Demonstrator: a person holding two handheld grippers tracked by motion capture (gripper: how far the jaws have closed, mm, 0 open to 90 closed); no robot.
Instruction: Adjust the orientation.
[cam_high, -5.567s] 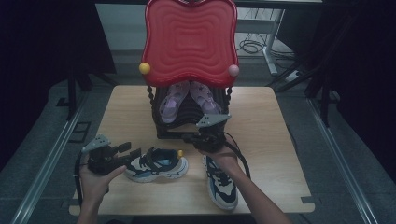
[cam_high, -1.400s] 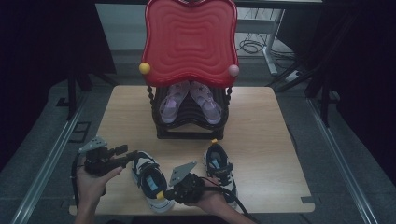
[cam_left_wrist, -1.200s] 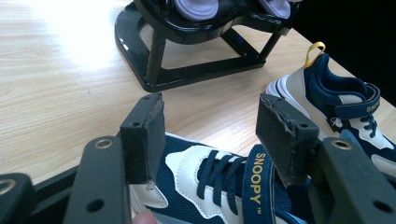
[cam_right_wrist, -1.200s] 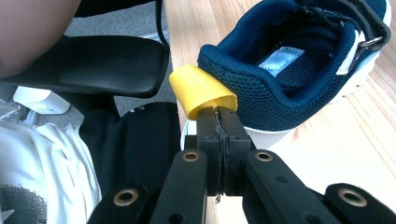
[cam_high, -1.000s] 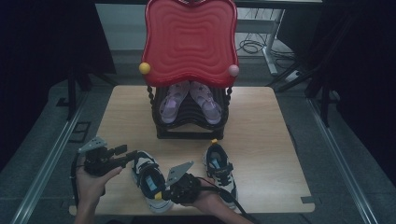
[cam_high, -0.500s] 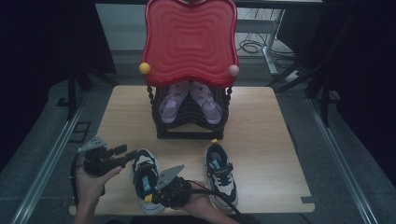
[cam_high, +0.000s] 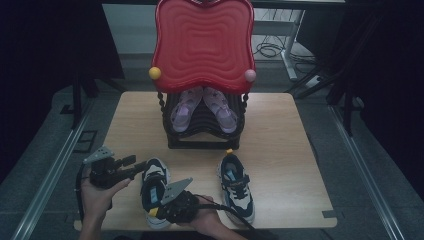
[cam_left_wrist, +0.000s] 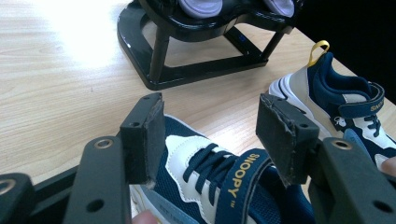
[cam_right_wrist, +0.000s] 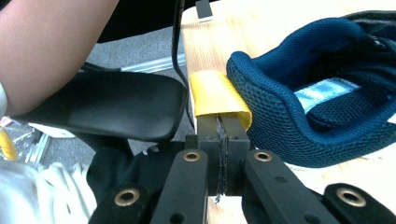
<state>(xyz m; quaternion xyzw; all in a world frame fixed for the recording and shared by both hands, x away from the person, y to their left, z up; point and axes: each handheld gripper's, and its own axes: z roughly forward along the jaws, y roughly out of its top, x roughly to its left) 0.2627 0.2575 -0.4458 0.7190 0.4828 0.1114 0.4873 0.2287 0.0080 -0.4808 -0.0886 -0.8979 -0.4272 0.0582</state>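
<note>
Right gripper (cam_right_wrist: 222, 122) clamped on the yellow heel loop (cam_right_wrist: 215, 93) of the left-hand navy sneaker (cam_high: 154, 190); left gripper (cam_left_wrist: 210, 135) released.

Sneaker sits near the table's (cam_high: 300, 145) front edge, left of centre, heel toward the person, toe toward the black rack (cam_high: 204, 131). Left gripper's jaws stand wide over its laces and strap, pads not touching it that I can tell. Second navy sneaker (cam_high: 237, 185) lies just to the right, apart from the first, toe toward the front edge. Rack holds a pair of purple shoes (cam_high: 202, 107) at the table's back-middle, under a red wavy panel (cam_high: 202, 42).
</note>
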